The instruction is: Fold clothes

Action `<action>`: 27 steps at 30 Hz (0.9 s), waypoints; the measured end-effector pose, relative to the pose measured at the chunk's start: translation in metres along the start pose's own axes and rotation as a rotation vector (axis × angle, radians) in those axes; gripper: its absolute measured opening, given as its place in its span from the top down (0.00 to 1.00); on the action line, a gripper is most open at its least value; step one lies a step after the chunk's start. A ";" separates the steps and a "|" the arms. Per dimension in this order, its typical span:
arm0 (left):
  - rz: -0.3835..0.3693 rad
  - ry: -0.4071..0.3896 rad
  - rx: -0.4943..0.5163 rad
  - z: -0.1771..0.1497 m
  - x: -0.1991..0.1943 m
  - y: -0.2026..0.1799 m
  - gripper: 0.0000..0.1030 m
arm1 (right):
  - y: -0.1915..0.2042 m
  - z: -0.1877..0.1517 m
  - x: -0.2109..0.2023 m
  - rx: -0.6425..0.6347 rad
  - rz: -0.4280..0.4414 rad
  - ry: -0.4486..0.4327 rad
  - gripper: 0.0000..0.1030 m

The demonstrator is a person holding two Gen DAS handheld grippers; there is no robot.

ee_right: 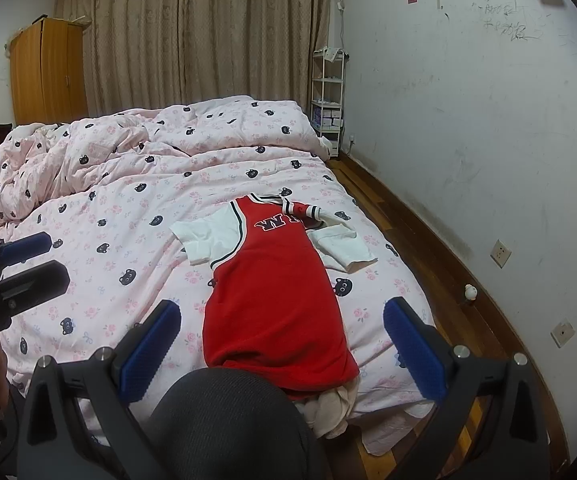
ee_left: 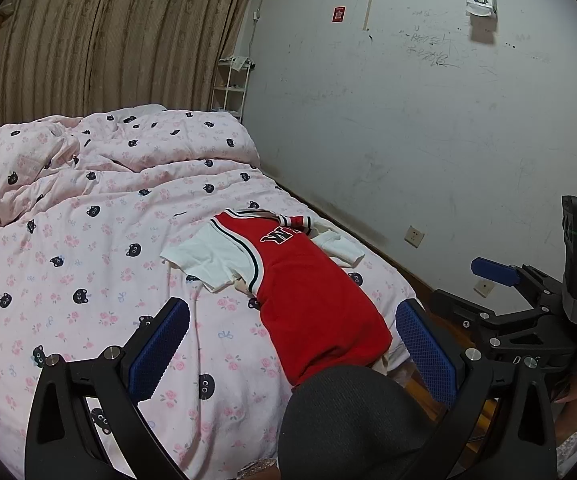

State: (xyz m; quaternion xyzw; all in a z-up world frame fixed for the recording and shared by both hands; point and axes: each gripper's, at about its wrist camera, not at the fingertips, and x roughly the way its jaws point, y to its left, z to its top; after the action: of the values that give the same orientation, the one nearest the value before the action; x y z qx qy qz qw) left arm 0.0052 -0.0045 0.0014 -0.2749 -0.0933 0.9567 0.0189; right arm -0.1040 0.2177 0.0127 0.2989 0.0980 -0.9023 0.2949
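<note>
A red jersey (ee_left: 312,300) with white short sleeves and black lettering lies face up on the pink cat-print quilt (ee_left: 88,240), collar pointing away from me. In the right wrist view the jersey (ee_right: 272,300) has its hem at the near edge of the quilt (ee_right: 128,220), over some cream cloth. Its right sleeve is rumpled and the collar is twisted on that side. My left gripper (ee_left: 292,344) hovers open above the hem with nothing between its blue pads. My right gripper (ee_right: 282,340) is open too, over the lower half of the jersey. Neither gripper touches the cloth.
A dark grey rounded fabric shape (ee_right: 228,420) fills the bottom centre of both views. A scuffed white wall (ee_right: 468,140) and a strip of wooden floor (ee_right: 448,300) run along the bed's right side. A white shelf (ee_right: 328,92), curtains and a wooden wardrobe (ee_right: 48,72) stand behind the bed.
</note>
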 end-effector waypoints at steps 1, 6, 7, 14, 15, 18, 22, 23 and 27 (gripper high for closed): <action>0.000 0.000 0.000 0.000 0.000 0.000 0.00 | 0.000 0.000 0.000 0.000 0.001 0.001 0.00; -0.001 0.002 0.000 0.000 0.000 0.001 0.00 | 0.000 0.000 0.001 0.001 0.002 0.001 0.00; -0.002 0.001 -0.001 0.000 0.000 0.001 0.00 | 0.000 0.000 0.001 0.001 0.002 0.001 0.00; -0.003 0.005 -0.002 -0.001 0.001 0.000 0.00 | -0.001 -0.001 0.002 0.001 0.005 0.005 0.00; -0.004 0.005 -0.002 -0.001 0.001 0.001 0.00 | -0.001 -0.001 0.002 0.001 0.006 0.005 0.00; -0.007 0.006 -0.006 0.000 0.001 0.001 0.00 | -0.001 -0.001 0.003 0.001 0.008 0.006 0.00; -0.006 0.008 -0.010 0.000 0.002 0.001 0.00 | 0.000 -0.001 0.005 -0.001 0.012 0.008 0.00; -0.005 0.008 -0.011 0.000 0.002 0.001 0.00 | 0.000 -0.001 0.005 -0.002 0.012 0.008 0.00; -0.002 0.013 -0.021 -0.001 0.005 0.004 0.00 | -0.001 -0.001 0.009 0.000 0.015 0.015 0.00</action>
State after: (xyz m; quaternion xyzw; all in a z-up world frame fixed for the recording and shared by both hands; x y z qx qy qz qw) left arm 0.0012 -0.0076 -0.0027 -0.2812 -0.1035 0.9539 0.0174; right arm -0.1098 0.2151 0.0063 0.3063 0.0981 -0.8978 0.3008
